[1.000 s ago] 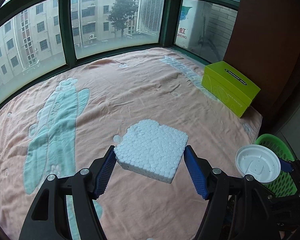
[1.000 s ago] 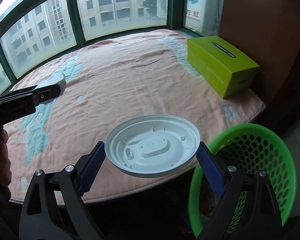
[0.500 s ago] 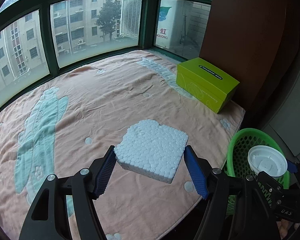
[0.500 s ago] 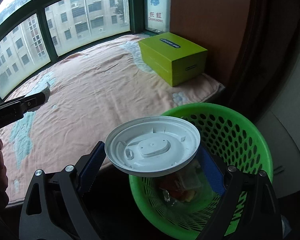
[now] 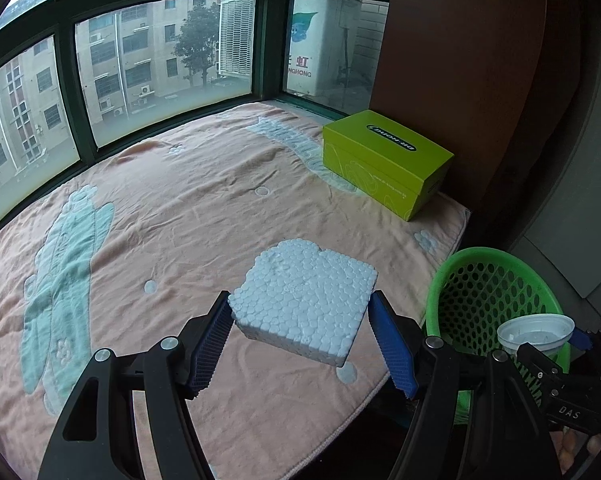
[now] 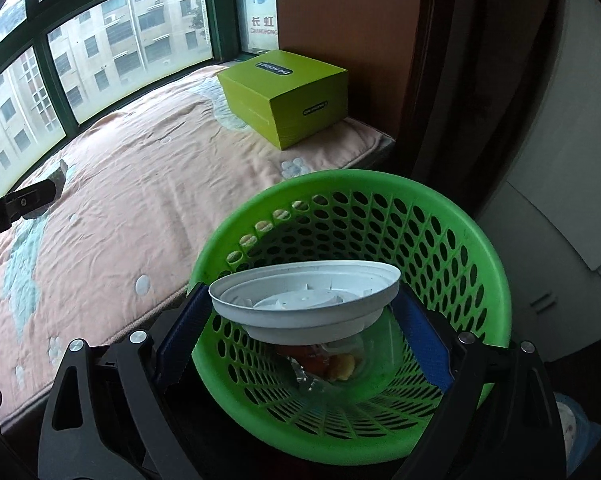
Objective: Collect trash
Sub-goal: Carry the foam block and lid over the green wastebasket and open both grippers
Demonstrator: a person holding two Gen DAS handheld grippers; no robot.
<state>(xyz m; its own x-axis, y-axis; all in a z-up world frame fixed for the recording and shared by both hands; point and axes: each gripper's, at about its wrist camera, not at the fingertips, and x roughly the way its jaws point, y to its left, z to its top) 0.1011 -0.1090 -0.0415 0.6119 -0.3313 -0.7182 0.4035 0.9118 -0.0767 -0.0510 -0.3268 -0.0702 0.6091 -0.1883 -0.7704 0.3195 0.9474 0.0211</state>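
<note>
My left gripper (image 5: 300,336) is shut on a white foam block (image 5: 302,300) and holds it above the blanket near the bed's right edge. My right gripper (image 6: 304,328) is shut on a white plastic lid (image 6: 304,300), tilted, over the mouth of the green perforated basket (image 6: 480,264). The basket holds some trash (image 6: 328,362) at its bottom. In the left wrist view the basket (image 5: 484,280) stands right of the bed, with the lid (image 5: 536,330) and right gripper over its near side.
A lime green box (image 5: 384,160) sits at the bed's far right corner, also in the right wrist view (image 6: 288,96). The peach blanket (image 5: 160,220) covers the bed. Windows ring the far side. A brown wall panel (image 5: 460,60) stands right of the box.
Both grippers have moved right toward the basket. The right gripper has carried the lid from over the bed's edge to over the basket and tilted it. Both holds are unchanged.
</note>
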